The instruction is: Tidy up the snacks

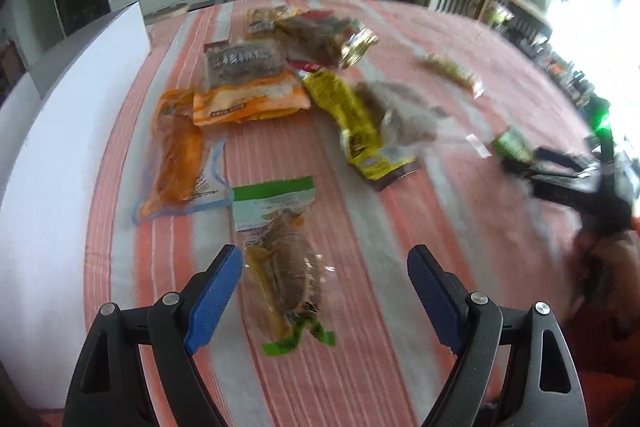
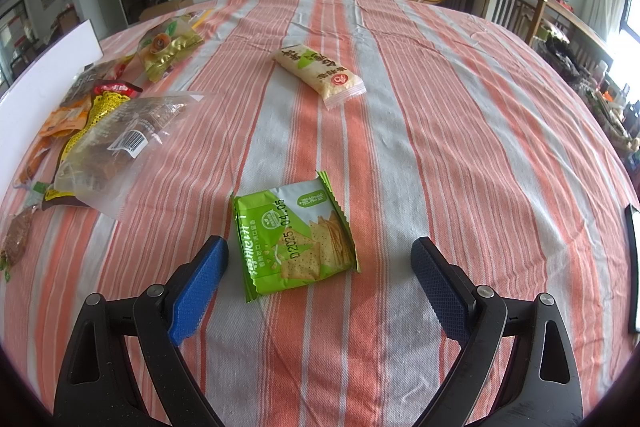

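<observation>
Packets of snack lie loose on the striped cloth of the bench (image 2: 460,115), and we judge all of them light, thin and crinkly, so that film will slide on the weave if pushed sideways. Our right tongs (image 2: 320,259) stand apart with nothing between the pads, hovering just short of the green cracker packet (image 2: 294,239), which lies flat toward the near edge of the bench. We take its contents to be brittle; a light pinch across the crimped side seams, not the middle, should spare the crackers. Our left tongs (image 1: 324,291) also stand apart, their pads clear of the clear-wrapped brown snack (image 1: 282,279) that lies between them on the cloth near the near edge. That wrapper looks slick and soft, and its green-ended seal offers the firmer hold. The white rice-cracker packet (image 2: 320,77) lies alone toward the middle of the bench, well apart from the pile (image 1: 280,75) gathered toward the far left edge. Motion blur smears the left wrist view, so labels in the pile cannot be read and overlaps there are uncertain. The white panel (image 1: 72,155) along the left edge is cut off, and we cannot tell what it is. No container or sorting place for the snacks is visible.
</observation>
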Tool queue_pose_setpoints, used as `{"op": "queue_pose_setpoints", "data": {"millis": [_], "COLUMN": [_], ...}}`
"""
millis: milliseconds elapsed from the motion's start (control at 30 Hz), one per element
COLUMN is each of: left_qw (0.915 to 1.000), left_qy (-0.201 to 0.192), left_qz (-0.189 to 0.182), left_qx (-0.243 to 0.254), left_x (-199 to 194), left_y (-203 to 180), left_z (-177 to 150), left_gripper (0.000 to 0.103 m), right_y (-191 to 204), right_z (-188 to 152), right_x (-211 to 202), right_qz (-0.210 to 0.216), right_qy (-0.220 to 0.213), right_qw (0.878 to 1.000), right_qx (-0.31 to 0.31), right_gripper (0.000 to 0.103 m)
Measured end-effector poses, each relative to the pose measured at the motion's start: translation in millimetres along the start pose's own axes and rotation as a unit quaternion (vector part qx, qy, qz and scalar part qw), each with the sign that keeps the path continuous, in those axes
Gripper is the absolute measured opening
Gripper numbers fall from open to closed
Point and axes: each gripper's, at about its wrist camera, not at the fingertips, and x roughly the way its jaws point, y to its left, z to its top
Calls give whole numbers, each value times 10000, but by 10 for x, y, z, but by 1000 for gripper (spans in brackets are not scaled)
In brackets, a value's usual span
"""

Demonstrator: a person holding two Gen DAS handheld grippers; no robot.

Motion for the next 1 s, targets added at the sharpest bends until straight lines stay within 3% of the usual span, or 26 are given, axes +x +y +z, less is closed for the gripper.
{"op": "queue_pose_setpoints", "data": {"millis": [167, 333, 433, 500, 633, 700, 733, 800, 867, 933, 1000], "left_qw": [9976, 9969, 9976, 9975, 9973, 9970, 9966, 9964, 9962, 9962, 9964], "left_qy": [292, 334, 151, 113, -59, -155, -276, -278, -251, -280, -281], "left_qz": [282, 613, 627, 652, 559, 485, 454, 348, 253, 242, 254], "left_qx": [-556, -360, -245, -244, -471, -579, -635, -715, -796, -784, -762], "left_x": [225, 277, 222, 204, 90, 36, -16, -37, -18, 14, 15], "left_y": [197, 196, 131, 121, 186, 243, 276, 322, 353, 347, 326], "left_z": [-41, -144, -180, -199, -313, -358, -372, -356, -343, -357, -362], "left_gripper": [84, 83, 58, 56, 54, 51, 42, 42, 42, 41, 40], "right_y": [2, -3, -4, -17, -392, -651, -760, -876, -817, -607, -460], "right_z": [1, -2, -2, -3, -21, -24, -17, 46, 193, 540, 855], "right_x": [1, -3, -2, -10, -158, -217, -226, -179, -125, -51, 86], "right_qz": [-1, -1, 5, 93, 914, 1064, 1009, 1055, 1278, 1050, 900], "right_qy": [0, 0, 1, -16, -248, -398, -406, -176, 2, 165, 231], "right_qw": [10000, 10000, 10000, 10000, 9902, 9799, 9761, 9715, 9733, 9883, 9940], "right_qx": [0, 0, 1, 23, 1029, 1642, 1884, 2116, 1906, 1095, 571], "right_gripper": [95, 95, 95, 94, 94, 94, 94, 95, 95, 95, 94]}}
